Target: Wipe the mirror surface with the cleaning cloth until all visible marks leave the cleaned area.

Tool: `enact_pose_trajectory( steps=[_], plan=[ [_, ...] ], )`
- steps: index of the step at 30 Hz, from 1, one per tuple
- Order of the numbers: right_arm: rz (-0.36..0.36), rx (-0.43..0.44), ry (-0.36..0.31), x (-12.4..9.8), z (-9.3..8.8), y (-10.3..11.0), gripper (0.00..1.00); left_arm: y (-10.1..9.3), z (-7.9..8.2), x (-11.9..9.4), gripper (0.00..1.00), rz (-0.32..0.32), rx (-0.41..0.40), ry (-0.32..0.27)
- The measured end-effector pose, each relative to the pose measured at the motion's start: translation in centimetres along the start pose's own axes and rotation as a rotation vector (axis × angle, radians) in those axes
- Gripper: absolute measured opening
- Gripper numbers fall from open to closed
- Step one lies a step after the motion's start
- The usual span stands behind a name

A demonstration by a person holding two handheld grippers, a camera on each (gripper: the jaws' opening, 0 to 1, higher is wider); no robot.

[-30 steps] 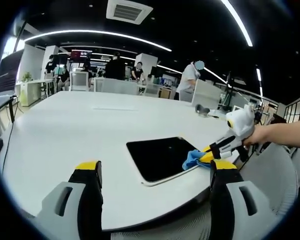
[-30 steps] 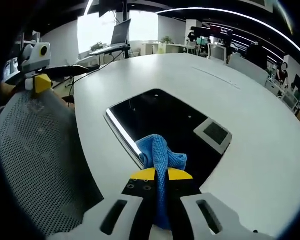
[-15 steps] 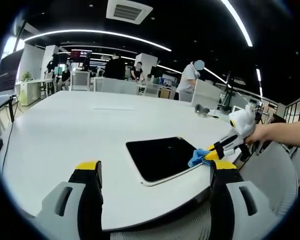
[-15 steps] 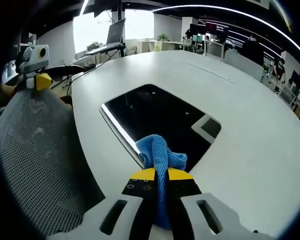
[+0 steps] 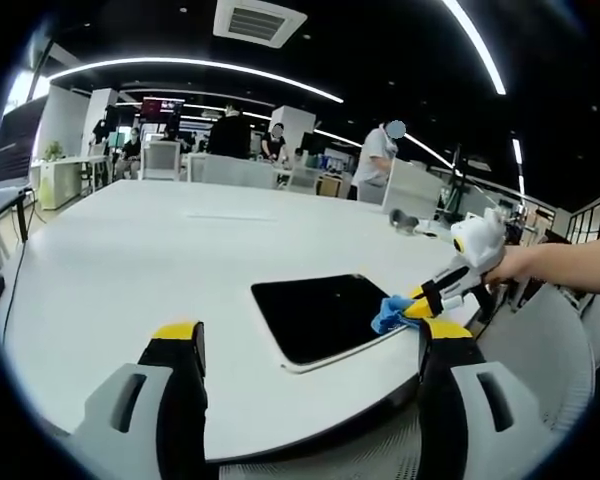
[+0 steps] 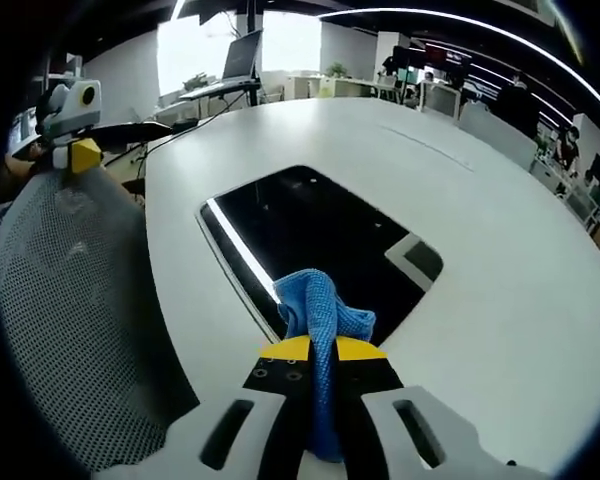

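White table [image 6: 500, 250], mirror [image 6: 320, 240], cloth [image 6: 320, 312] in right tool [image 6: 322, 350]

Around the mirror [image 5: 320, 314] the white table [image 5: 130, 260] lies bare and open on its far and left sides, while the right gripper [image 5: 416, 305] with its cloth [image 5: 389, 312] sits at the mirror's right edge and a mesh chair [image 6: 70, 300] crowds the table's near rim.
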State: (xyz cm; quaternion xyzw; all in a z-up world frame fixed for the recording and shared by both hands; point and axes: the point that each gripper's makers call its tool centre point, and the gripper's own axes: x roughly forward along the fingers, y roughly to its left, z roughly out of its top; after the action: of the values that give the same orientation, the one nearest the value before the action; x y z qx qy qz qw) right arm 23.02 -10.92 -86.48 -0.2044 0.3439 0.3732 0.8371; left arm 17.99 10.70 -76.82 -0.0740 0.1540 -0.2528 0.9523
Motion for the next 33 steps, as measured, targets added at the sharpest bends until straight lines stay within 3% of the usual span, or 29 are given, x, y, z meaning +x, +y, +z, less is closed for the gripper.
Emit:
enact_pose_trajectory(
  steps=[5,18,33],
  plan=[
    [-0.066,-0.016,-0.008,1.1,1.1,-1.7,0.01,0.0,-0.1,0.1,0.86,-0.001,-0.003,0.008],
    [-0.127,-0.022,-0.014,3.1,3.0,-4.8,0.01,0.2,-0.1,0.2,0.86,0.015,0.003,0.012],
    [-0.149,0.002,-0.027,4.7,4.4,-7.5,0.01,0.3,0.3,0.3,0.82,0.007,-0.006,-0.012]
  ],
)
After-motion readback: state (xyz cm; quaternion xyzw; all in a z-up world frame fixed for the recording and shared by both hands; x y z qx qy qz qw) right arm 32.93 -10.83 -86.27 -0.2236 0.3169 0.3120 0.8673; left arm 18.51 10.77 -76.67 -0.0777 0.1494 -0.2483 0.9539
